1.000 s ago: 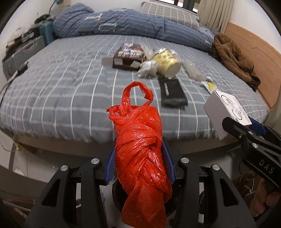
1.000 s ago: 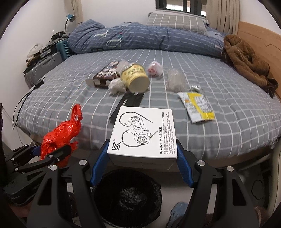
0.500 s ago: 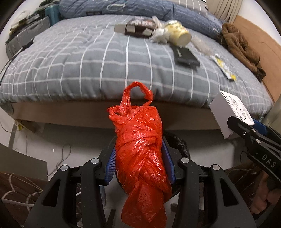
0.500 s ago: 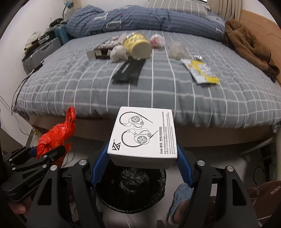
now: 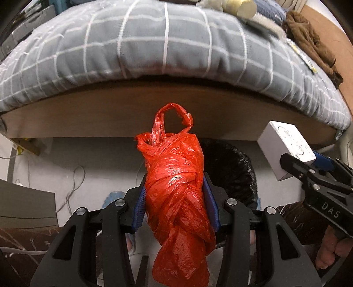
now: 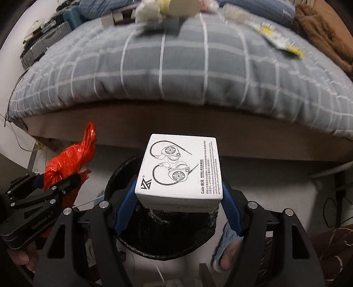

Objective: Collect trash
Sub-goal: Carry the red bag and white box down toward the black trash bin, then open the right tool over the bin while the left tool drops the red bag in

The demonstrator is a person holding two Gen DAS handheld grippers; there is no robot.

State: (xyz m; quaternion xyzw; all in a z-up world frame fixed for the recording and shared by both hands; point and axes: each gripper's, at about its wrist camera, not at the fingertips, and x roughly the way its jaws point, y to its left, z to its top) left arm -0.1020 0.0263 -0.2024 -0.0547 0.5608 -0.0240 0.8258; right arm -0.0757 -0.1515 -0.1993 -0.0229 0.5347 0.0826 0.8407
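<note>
My left gripper [image 5: 175, 198] is shut on a crumpled red plastic bag [image 5: 176, 189], whose handle loop sticks up in front of the bed frame. My right gripper [image 6: 178, 196] is shut on a white earphone box [image 6: 179, 170], held directly above a black-lined trash bin [image 6: 163, 229] on the floor. In the left wrist view the bin [image 5: 231, 167] shows just behind and right of the bag, and the box [image 5: 284, 148] with the right gripper is at the right. The right wrist view shows the bag [image 6: 66, 161] at the left. More trash lies on the bed: a yellow cup [image 6: 176, 5], a yellow wrapper [image 6: 280, 39].
The grey checked bed [image 6: 176, 66] with its wooden frame [image 5: 110, 114] fills the upper half of both views. A brown garment [image 5: 308, 42] lies at the bed's right. Cables [image 5: 72, 192] trail on the white floor at left. A foot in a blue slipper [image 6: 227, 245] stands beside the bin.
Both grippers have sunk from bed height to below the mattress edge and tilted downward. The bin now lies right under the box. Both grips are unchanged.
</note>
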